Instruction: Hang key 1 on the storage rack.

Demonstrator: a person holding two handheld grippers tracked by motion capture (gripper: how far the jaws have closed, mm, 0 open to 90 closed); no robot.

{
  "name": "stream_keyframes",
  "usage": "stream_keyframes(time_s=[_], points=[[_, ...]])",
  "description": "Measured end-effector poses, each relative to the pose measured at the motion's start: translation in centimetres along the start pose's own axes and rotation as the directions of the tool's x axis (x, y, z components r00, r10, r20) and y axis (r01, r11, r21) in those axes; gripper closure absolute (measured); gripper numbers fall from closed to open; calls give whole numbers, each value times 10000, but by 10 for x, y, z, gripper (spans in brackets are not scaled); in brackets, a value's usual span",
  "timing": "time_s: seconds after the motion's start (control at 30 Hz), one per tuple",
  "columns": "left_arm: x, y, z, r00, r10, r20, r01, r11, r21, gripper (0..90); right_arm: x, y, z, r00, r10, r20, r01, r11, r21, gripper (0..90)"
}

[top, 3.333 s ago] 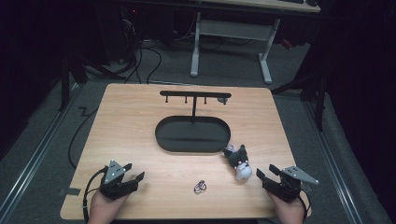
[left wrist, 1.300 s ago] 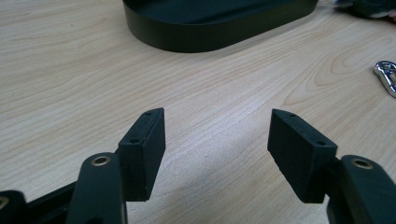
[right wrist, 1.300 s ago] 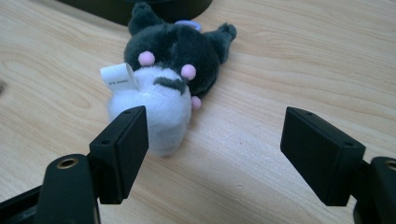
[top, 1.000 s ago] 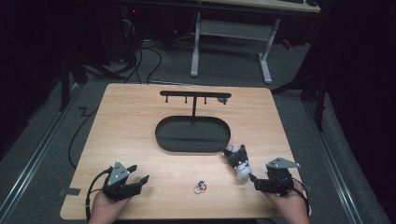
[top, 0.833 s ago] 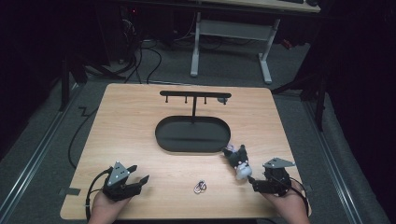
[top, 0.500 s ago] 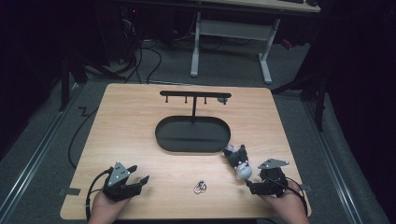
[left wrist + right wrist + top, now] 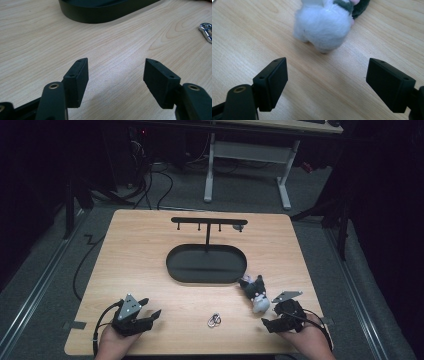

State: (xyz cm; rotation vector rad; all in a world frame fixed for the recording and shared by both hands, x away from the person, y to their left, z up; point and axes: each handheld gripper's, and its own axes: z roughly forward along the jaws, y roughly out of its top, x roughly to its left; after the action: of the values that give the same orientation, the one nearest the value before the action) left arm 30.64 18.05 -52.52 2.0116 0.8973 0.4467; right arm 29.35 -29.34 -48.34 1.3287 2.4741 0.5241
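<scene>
Working at a light wooden table (image 7: 150,250) over grey carpet (image 7: 45,270), we keep both grippers spread wide; our right gripper (image 7: 325,82) faces the plush toy (image 7: 324,27) lying beside the black oval tray (image 7: 175,265).

Lit table, dark room, soft focus up close

In the high view light falls from above onto the wooden table (image 7: 150,260); the floor and the surroundings sink into near black; the picture is soft and somewhat grainy, and the black tray (image 7: 206,264) reads as a flat dark shape with little detail; shadows on the wood are faint and short. The left gripper view is bright and even, wood grain sharp, with a pale sheen between the jaws; the metal clip (image 7: 206,29) glints. In the right gripper view the plush toy (image 7: 325,23) is blurred and out of focus, its white fur nearly washed out; a soft shadow lies beneath it.
</scene>
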Motion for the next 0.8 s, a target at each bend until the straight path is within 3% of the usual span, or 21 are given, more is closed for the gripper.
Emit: stream_keyframes(time_s=[0.17, 0.37, 0.63, 0.8], points=[[0, 0, 0, 10000, 8, -23, -8, 10000, -2, 374, 1, 5, -1, 9998, -166, -62, 168, 9993, 327, 171], [0, 0, -1, 10000, 7, -20, -7, 10000, -11, 372, 3, 12, 1, 9994, -30, -356, 59, 9968, 803, 158], [0, 0, -1, 10000, 46, 16, -46, 10000, 19, 371, 9, 30, 0, 9983, -463, -350, 504, 9907, 1263, 159], [0, 0, -2, 10000, 85, 17, -85, 10000, 24, 370, 6, 38, 3, 9987, -202, -466, 267, 9893, 1432, 158]])
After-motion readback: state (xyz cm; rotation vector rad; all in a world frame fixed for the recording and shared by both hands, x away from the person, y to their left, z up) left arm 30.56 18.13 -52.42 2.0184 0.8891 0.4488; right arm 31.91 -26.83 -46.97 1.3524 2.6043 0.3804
